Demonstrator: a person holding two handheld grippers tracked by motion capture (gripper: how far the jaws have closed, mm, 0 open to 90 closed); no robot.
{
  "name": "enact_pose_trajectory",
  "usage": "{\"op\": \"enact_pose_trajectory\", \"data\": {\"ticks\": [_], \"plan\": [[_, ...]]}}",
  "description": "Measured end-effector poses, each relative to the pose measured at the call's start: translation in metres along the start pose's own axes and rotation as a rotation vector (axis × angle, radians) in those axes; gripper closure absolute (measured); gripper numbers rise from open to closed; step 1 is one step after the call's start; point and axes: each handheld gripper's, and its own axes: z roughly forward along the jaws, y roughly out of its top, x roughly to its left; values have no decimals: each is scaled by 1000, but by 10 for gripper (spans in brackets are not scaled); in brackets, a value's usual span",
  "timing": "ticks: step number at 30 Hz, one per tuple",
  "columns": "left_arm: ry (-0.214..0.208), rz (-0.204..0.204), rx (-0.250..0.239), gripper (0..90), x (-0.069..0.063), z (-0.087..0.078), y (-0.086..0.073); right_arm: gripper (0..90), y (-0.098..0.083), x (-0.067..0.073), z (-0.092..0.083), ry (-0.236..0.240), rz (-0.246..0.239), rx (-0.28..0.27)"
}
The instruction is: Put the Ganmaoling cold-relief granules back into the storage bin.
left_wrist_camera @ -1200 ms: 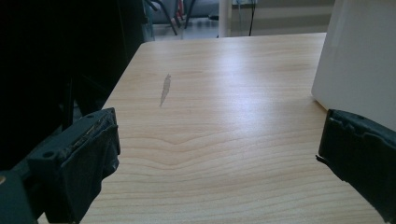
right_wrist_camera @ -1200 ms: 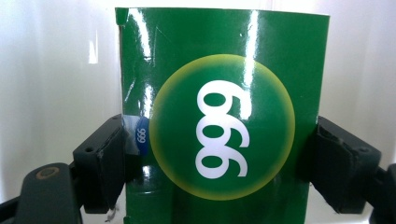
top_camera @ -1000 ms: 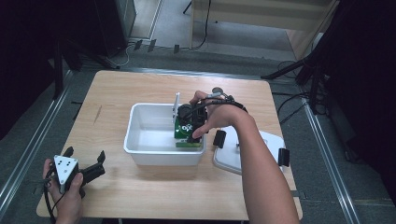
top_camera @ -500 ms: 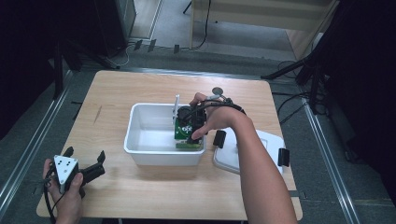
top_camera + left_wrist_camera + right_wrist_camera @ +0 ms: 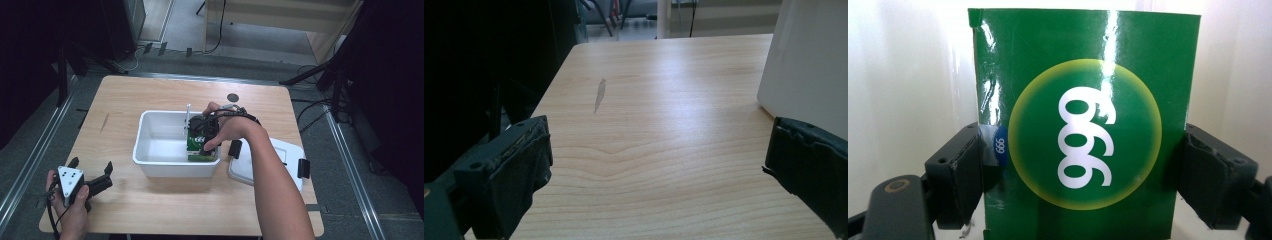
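Right tongs grip green box printed "999"; left tongs gape empty

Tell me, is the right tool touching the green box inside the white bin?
Touching. The right gripper view shows the right tool with both black jaws pressed against the side edges of the green box, no gap on either side.

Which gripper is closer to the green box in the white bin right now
Right. The right gripper has its jaws on both sides of the green box inside the white bin; the left gripper rests near the table's corner.
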Motion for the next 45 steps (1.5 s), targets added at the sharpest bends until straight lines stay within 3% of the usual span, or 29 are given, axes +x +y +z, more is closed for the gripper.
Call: {"op": "enact_pose_trajectory", "data": {"ticks": [17, 27, 32, 35, 39, 45], "plan": [[1, -3, 3, 0, 0, 0, 0, 151, 2, -2, 4, 8, 17, 30], [1, -1, 4, 0, 0, 0, 0, 134, 0, -2, 0, -21, 30, 37], [0, 3, 4, 0, 0, 0, 0, 120, -1, 1, -8, -21, 54, 21], [1, 2, 3, 0, 0, 0, 0, 49, -1, 3, -15, -15, 65, 9], [0, 2, 1, 0, 0, 0, 0, 0, -2, 2, -25, -32, 73, 1], [1, 6, 5, 0, 0, 1, 0, 0, -2, 2, -41, -68, 71, -8]]}}
